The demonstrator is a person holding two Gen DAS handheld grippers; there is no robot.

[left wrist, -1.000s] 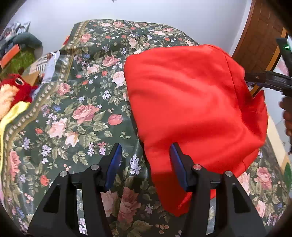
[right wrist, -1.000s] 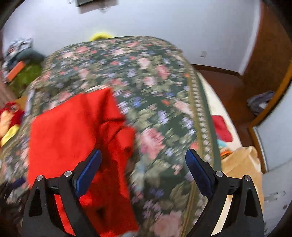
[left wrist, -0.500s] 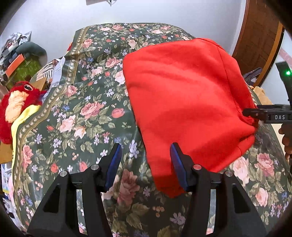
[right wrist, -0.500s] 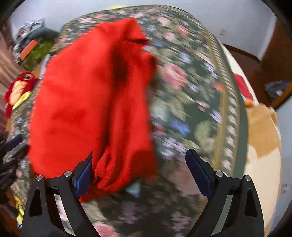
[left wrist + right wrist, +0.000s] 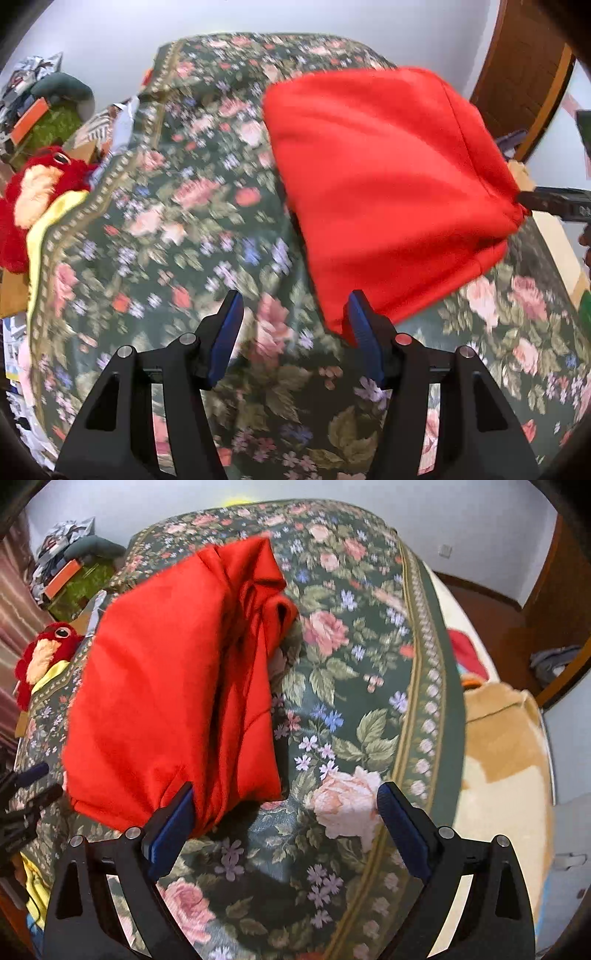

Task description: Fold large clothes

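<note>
Red garment [image 5: 384, 184] folded on floral bedspread [image 5: 177, 236]; white wall [image 5: 221, 22] behind; both tongs wide, empty.

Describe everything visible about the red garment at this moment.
The red garment is plain bright red, soft matte cloth, folded into a thick, roughly rectangular bundle lying on the floral bedspread. Its right side shows bunched, creased layers. Both tongs, left and right, are open; neither grips it.
</note>
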